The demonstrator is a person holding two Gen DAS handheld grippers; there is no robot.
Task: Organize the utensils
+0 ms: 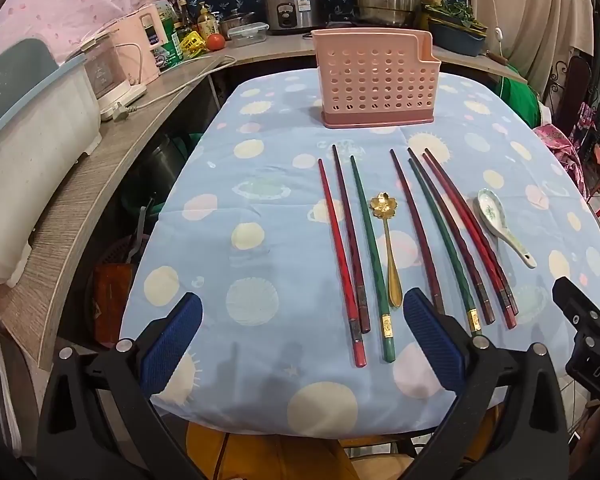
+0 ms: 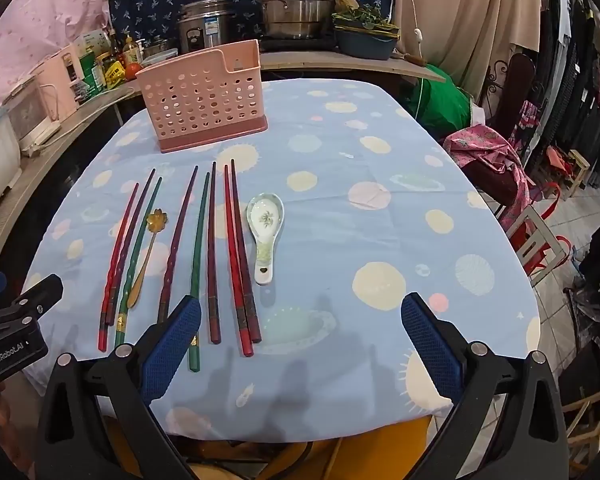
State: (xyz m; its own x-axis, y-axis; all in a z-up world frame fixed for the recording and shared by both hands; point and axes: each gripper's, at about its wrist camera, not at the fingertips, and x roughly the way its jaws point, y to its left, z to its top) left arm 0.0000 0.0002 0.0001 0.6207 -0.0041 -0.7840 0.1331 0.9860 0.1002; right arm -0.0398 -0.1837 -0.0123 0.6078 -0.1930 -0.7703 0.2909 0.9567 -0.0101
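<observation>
One table (image 1: 260, 184) under a pale blue cloth with cream and pink spots, filling the centre of both views; a cluttered counter (image 1: 112, 160) curves along its left and far sides. One pink perforated utensil holder (image 1: 374, 82), upright, top centre of the left wrist frame and upper left of the right wrist frame (image 2: 204, 98); nothing can be made out inside it, though the interior is mostly hidden. Two grippers: left gripper (image 1: 302, 340) at lower centre of its own frame, blue pads wide apart and holding nothing; right gripper (image 2: 300, 340) likewise spread and empty over bare cloth. Eight chopsticks (image 1: 420, 232), red, maroon and green, lying flat in a loose row below the holder, tips pointing toward it. One white ceramic spoon (image 1: 498, 220) with green print, just right of the row. One gold flower-bowled spoon (image 1: 388, 248), lying among the chopsticks left of centre
</observation>
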